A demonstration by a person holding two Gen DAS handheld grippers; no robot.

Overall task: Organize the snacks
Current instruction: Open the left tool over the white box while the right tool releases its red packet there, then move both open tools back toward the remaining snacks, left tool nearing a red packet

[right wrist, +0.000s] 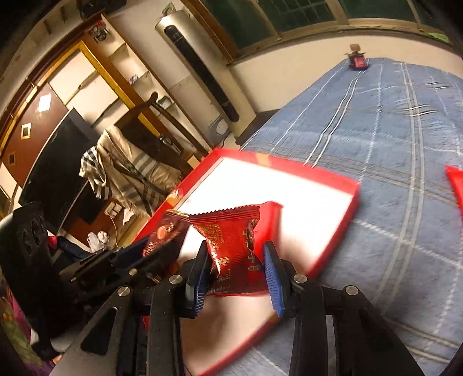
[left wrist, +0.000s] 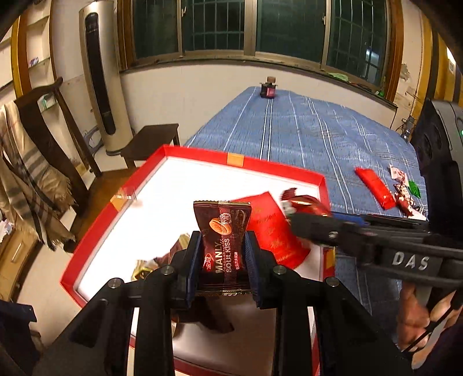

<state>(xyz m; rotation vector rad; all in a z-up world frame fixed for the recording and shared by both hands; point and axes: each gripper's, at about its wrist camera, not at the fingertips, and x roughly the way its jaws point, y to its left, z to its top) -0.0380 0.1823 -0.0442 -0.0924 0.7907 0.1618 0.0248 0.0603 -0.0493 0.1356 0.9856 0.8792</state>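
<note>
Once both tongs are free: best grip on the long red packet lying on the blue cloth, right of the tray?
Take the long red packet across its narrow width near mid-length, coming straight down from above. It lies flat on the blue cloth, so its faces can't be pinched; its long edges look exposed. Avoid its near end, where small wrapped candies crowd it.

A blue striped cloth is spread over the table. At its far end a small dark red object (too small to identify) is seen. A tall column air conditioner is placed against the wall, beside dark barred windows. A plaid scarf is draped over a wooden chair, and a dark stool is set nearby.
</note>
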